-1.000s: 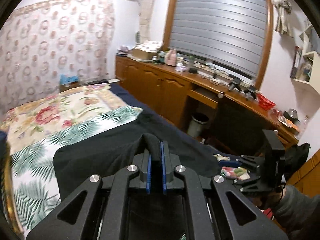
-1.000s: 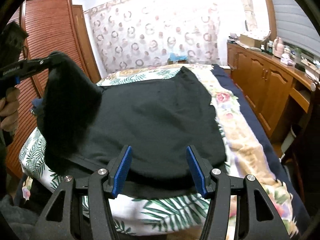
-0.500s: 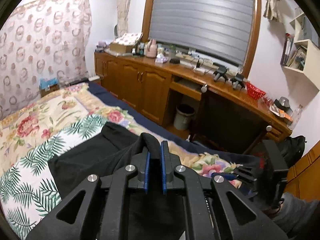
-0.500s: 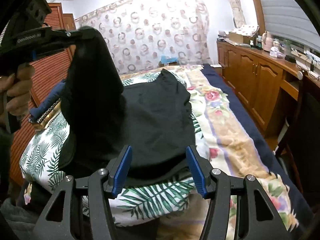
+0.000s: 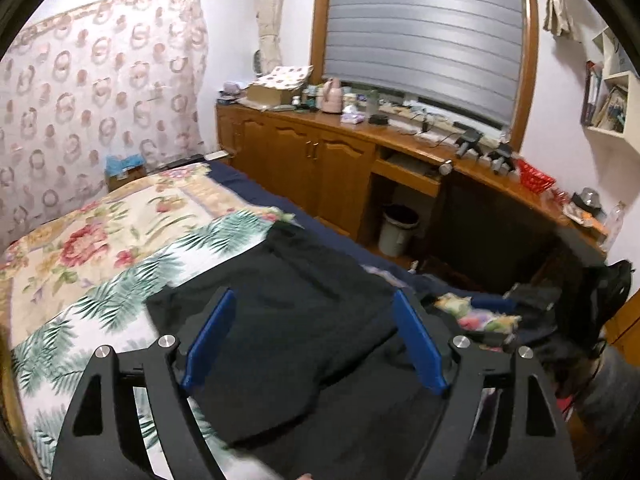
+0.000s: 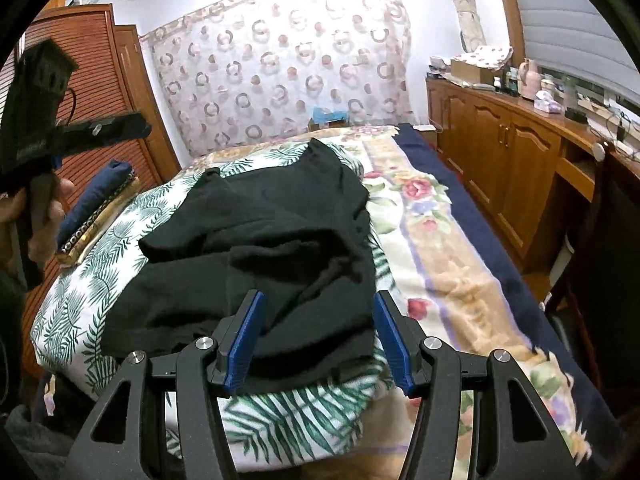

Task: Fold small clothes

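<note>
Black top lying rumpled on the bed, both grippers hovering off it

The left gripper (image 5: 316, 336) is opening its jaws wide, nothing pinched between them, the black garment (image 6: 264, 248) lying below on the leafy bedspread (image 6: 80, 300). The right gripper (image 6: 318, 340) is sitting half-open at the garment's near edge, gripping nothing.

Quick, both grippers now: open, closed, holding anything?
Left gripper: opening, nothing pinched; black garment lies on the bed below.
Right gripper: open, holding nothing.
</note>
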`<action>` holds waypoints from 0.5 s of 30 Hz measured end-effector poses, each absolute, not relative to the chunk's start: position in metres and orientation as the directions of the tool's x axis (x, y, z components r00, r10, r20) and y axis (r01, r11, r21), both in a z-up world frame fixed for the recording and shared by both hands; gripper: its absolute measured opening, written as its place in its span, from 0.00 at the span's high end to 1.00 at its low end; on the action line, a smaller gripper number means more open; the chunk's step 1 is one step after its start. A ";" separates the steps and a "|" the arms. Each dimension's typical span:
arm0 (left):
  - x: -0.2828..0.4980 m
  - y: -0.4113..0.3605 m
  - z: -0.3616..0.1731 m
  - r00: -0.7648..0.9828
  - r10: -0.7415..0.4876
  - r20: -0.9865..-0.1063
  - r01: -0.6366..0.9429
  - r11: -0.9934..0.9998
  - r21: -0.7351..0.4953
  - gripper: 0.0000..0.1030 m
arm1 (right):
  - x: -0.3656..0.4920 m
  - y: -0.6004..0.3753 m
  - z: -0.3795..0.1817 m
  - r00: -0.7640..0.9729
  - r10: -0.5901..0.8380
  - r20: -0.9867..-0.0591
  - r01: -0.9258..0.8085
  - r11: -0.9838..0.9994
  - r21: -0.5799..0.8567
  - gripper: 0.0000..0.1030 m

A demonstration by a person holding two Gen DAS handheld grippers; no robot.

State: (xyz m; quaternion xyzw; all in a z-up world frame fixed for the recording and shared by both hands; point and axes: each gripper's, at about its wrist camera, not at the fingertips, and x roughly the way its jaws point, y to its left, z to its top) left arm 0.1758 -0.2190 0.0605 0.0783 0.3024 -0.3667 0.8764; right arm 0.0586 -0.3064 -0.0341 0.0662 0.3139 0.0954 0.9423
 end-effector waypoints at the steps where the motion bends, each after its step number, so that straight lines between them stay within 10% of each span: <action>1: 0.179 -0.211 0.055 0.555 -0.581 -0.595 0.680 0.729 -0.079 0.21 | 0.062 -0.303 -0.032 0.783 0.223 -0.580 -0.144 0.973 0.179 0.43; 15: 0.223 -0.103 -0.034 0.559 -0.386 -0.734 0.531 0.846 -0.041 0.21 | 0.147 -0.230 -0.024 0.722 0.320 -0.613 -0.295 0.944 0.144 0.43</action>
